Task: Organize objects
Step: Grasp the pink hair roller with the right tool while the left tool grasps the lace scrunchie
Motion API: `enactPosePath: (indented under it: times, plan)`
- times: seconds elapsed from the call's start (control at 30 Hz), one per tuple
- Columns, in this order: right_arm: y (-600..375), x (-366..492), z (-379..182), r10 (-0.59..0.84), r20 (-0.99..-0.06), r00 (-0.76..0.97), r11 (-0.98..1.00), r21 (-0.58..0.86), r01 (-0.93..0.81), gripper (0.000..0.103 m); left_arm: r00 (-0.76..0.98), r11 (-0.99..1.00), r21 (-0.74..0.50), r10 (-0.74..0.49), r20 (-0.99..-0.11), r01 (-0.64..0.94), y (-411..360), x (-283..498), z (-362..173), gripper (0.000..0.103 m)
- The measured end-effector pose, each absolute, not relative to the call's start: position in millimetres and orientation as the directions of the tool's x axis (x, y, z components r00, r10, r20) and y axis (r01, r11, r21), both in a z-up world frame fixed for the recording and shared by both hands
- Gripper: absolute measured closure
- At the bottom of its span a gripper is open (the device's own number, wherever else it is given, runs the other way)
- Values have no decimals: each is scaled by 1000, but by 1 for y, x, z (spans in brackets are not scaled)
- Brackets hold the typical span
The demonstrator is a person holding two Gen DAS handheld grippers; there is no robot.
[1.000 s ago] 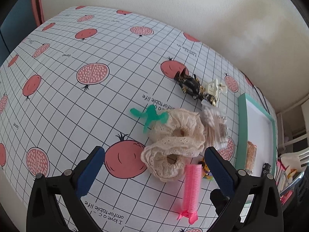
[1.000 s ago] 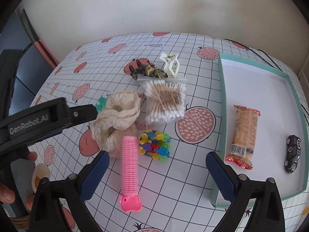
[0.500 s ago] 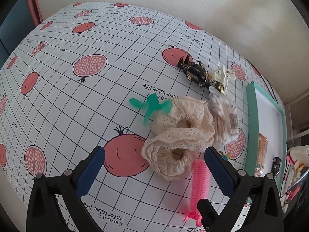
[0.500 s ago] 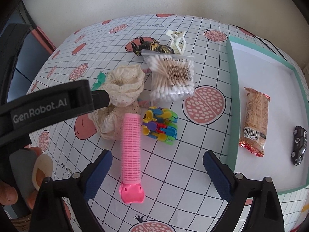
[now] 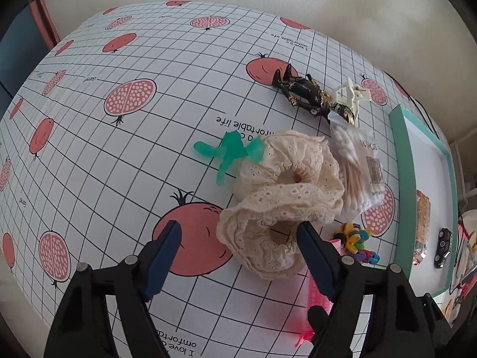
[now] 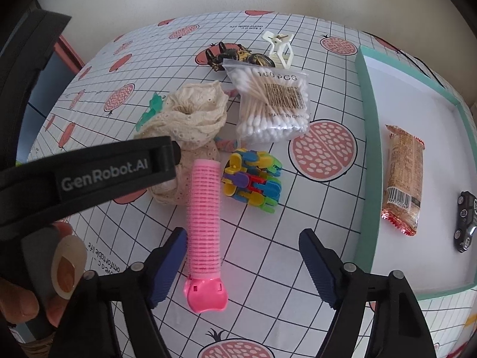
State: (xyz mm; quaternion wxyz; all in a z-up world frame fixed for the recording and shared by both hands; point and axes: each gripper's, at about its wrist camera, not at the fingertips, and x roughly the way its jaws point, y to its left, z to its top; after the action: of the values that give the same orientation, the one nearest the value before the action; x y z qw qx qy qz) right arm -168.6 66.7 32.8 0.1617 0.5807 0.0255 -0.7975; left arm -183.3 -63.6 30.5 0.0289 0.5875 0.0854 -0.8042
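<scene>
The pomegranate-print tablecloth (image 6: 298,238) carries a teal tray (image 6: 365,119) at three o'clock, holding a snack packet (image 6: 404,176) and a toy car (image 6: 465,220). At centre lie two cream lace scrunchies (image 5: 283,197). The left gripper (image 5: 238,238) is closing with the nearer one between its jaws; contact seems not yet made. The right gripper (image 6: 243,247) is also closing, its left pad just beside the pink hair roller (image 6: 204,208) (pads not pressing).
</scene>
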Motion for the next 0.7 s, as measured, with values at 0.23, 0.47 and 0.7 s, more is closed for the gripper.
enactPosePath:
  times: [0.23, 0.47, 0.7]
  plan:
    - [65, -169, 32, -259, -931, -256, -938, 179, 297, 44, -286, -983, -115, 71, -956, 140, -61, -186, 23, 37]
    - [64, -169, 31, -290, -928, -235, -929, 213, 304, 60, -266, -982, -134, 94, -959, 135, -57, -188, 17, 51]
    - [61, -170, 27, -295, -931, -214, -923, 220, 315, 72, -265, -984, -143, 111, -958, 107, -50, -190, 18, 67]
